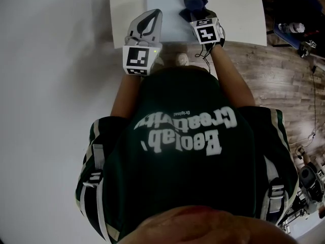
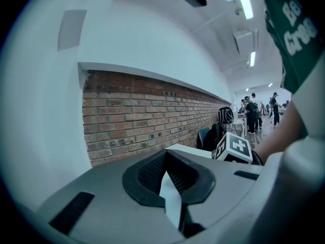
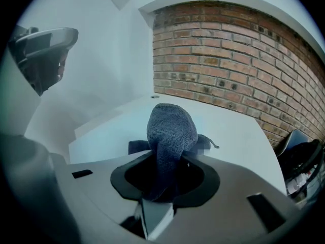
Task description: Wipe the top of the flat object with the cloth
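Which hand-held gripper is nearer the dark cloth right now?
Right. The right hand-held gripper is shut on the cloth, which bunches out from between its jaws. The left hand-held gripper sits off to the cloth's left, jaws together with nothing between them.

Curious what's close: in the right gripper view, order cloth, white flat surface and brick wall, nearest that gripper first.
1. Cloth, clamped between the jaws.
2. White flat surface, just below and ahead.
3. Brick wall, far behind, upper right.
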`<state>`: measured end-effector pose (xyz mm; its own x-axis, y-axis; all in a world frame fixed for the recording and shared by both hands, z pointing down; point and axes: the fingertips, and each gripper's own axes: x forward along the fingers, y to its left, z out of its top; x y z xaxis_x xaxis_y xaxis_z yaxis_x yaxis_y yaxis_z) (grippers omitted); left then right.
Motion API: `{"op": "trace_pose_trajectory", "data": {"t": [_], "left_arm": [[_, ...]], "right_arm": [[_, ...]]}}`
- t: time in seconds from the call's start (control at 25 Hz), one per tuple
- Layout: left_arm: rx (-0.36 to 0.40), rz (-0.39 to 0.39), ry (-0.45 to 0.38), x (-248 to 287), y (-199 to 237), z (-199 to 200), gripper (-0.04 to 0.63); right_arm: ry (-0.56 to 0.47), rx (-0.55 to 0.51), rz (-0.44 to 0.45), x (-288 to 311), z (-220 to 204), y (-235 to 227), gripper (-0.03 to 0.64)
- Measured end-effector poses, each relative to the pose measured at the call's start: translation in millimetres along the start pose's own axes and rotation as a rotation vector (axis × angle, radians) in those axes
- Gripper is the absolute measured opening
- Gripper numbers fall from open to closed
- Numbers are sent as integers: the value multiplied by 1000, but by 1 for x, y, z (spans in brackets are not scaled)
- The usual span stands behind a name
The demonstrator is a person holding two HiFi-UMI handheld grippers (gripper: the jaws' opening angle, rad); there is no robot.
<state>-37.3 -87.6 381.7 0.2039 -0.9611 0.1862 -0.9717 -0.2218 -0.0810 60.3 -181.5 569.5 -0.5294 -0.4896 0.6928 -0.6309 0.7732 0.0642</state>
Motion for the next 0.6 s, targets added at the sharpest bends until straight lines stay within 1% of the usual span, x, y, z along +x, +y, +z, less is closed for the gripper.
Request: {"op": "trace_pose_trajectory", "data": {"t": [0.2, 0.4, 0.6], "left_arm": [[5, -17, -12, -9, 4, 0, 2], [-8, -9, -10, -28, 20, 6, 2], [-16, -31, -4, -39, 38, 1, 2]], "right_arm": [[15, -35, 47, 7, 11, 32, 100], [18, -67, 117, 11, 30, 86, 100], [34, -93, 162, 24, 41, 131, 100]]}}
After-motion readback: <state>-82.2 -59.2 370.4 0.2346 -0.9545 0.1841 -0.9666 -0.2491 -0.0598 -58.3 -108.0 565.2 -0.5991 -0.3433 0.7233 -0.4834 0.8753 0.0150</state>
